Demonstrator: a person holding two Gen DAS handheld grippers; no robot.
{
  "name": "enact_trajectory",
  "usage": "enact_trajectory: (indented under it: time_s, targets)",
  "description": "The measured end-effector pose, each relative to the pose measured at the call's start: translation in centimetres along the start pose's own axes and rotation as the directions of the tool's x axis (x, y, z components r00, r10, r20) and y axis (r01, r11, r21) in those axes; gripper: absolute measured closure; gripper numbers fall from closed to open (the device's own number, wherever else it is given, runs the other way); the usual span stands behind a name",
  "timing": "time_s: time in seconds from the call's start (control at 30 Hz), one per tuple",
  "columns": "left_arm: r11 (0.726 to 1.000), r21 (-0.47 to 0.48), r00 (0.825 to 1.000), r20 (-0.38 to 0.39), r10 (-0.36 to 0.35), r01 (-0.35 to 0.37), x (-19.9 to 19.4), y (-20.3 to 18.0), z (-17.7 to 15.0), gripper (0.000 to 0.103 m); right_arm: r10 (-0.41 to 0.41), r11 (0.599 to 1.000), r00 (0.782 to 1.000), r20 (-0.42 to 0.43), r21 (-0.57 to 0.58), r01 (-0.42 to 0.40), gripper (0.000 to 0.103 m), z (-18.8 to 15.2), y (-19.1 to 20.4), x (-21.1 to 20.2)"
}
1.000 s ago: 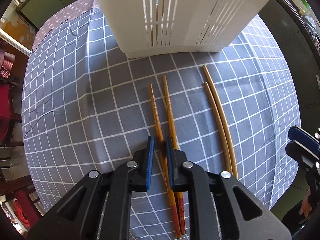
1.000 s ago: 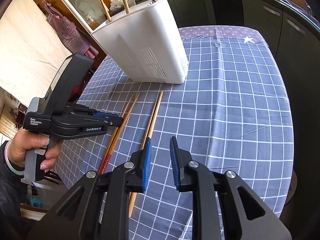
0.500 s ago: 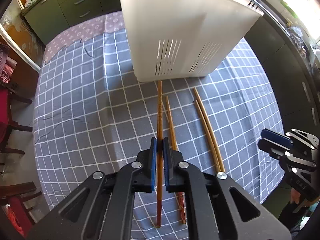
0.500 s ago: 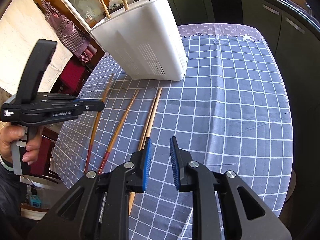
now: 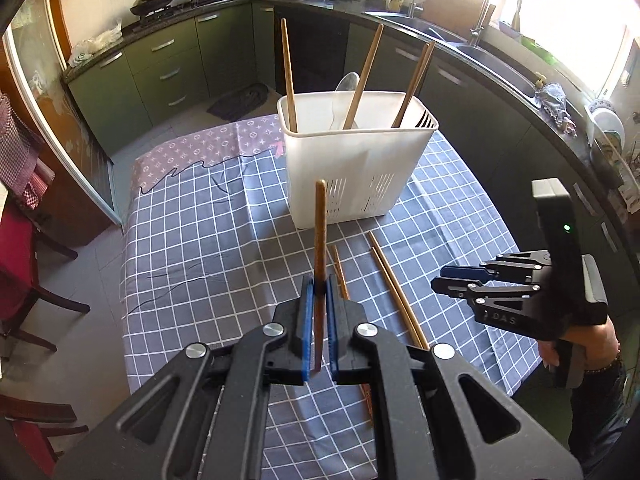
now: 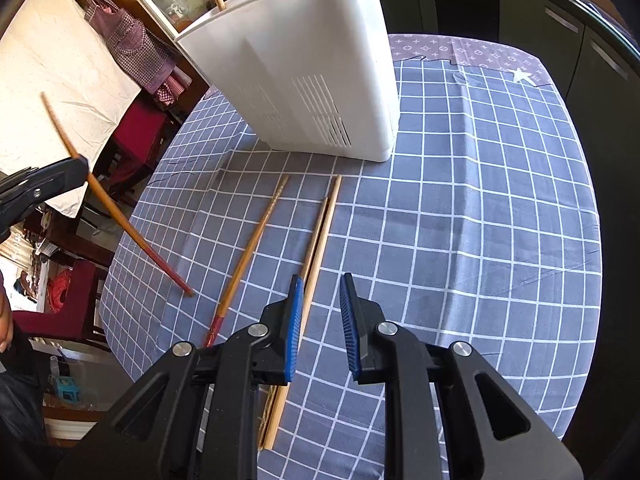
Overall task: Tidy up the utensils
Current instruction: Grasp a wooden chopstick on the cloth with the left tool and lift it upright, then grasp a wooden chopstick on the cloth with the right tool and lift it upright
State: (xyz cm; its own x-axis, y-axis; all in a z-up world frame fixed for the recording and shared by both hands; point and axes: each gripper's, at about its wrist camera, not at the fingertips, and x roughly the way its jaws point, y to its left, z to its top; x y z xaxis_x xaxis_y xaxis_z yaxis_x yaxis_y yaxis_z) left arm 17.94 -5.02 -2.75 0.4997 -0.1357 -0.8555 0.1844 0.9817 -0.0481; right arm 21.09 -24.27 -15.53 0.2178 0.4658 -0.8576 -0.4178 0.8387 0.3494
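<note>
Left wrist view: the left gripper (image 5: 319,300) is clamped on one brown chopstick (image 5: 320,236), pads pressed to either side of the shaft, its tip rising ahead of the jaws and clear of the cloth. Straight beyond that tip stands the white utensil caddy (image 5: 356,168), already holding four chopsticks and a pale spoon (image 5: 345,88). On the grey checked tablecloth (image 5: 192,248), just ahead and right of the jaws, lie a single red-ended chopstick (image 5: 339,272) and a light bamboo pair (image 5: 394,292). The right gripper (image 5: 440,276) hangs far to the right, carrying nothing.

Right wrist view: the right gripper (image 6: 319,316) has its blue pads narrowly parted, with nothing gripped between them. The bamboo pair (image 6: 320,240) runs beneath its left jaw, untouched; the red-ended chopstick (image 6: 256,240) lies further left. The held chopstick (image 6: 116,208) slants in the air at far left, its lower end near the cloth. The caddy (image 6: 304,72) sits well ahead.

Assessment: partly complete. Several utensils are stowed, one is in carriage, three remain on the table.
</note>
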Motion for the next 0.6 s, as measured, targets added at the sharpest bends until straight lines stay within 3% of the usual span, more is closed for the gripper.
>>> enact_trajectory:
  time_s: [0.43,0.6]
  targets:
    - [1.0,0.023,1.0,0.018,-0.017,0.017,-0.9,0.0,-0.8,0.097,-0.13,0.991,0.984,-0.12,-0.053,0.124,0.089,2.2,1.8,5.4]
    - [1.0,0.023,1.0,0.019,-0.017,0.017,-0.9,0.2,-0.9,0.097,-0.14,0.989,0.981,-0.135,-0.057,0.133,0.089,2.5,2.5,6.6]
